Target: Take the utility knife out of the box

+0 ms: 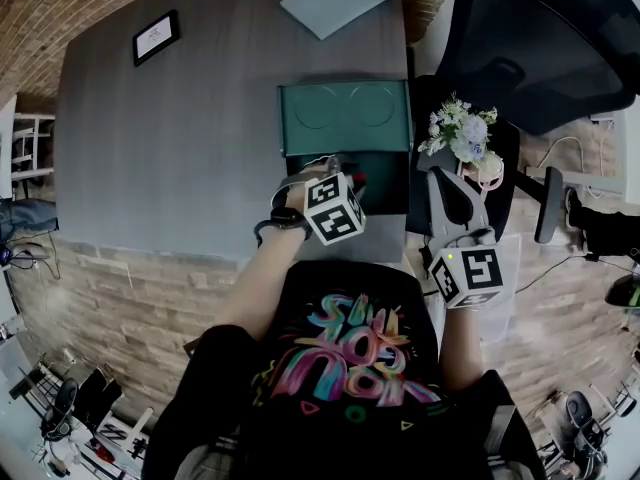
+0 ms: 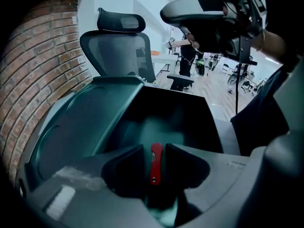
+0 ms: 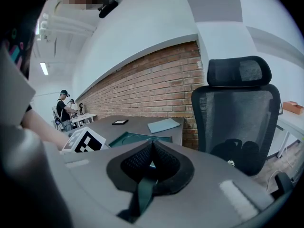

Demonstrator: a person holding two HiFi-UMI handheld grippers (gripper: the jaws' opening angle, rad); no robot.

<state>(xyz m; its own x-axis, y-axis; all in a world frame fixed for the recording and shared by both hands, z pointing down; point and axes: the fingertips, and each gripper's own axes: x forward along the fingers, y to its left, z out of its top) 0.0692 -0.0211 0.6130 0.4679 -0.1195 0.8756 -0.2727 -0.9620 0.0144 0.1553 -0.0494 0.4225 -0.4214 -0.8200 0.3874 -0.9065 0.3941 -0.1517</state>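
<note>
Since the slim red-handled utility knife [image 2: 156, 161] sits pinched between the left gripper's [image 1: 338, 173] pads, low over the open dark-green plastic box's [image 2: 80, 127] interior, a firm squeeze and a straight lift clear of the walls seems best. That forearm reaches forward and down. The right gripper [image 3: 151, 151], jaws together and empty, hangs to its right, outside the box.

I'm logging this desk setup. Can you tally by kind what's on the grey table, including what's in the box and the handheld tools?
Green box: 1
Red utility knife: 1
Light blue pad: 1
Black-framed card: 1
Tools: 2, the left tool and the right tool
Total: 6
</note>
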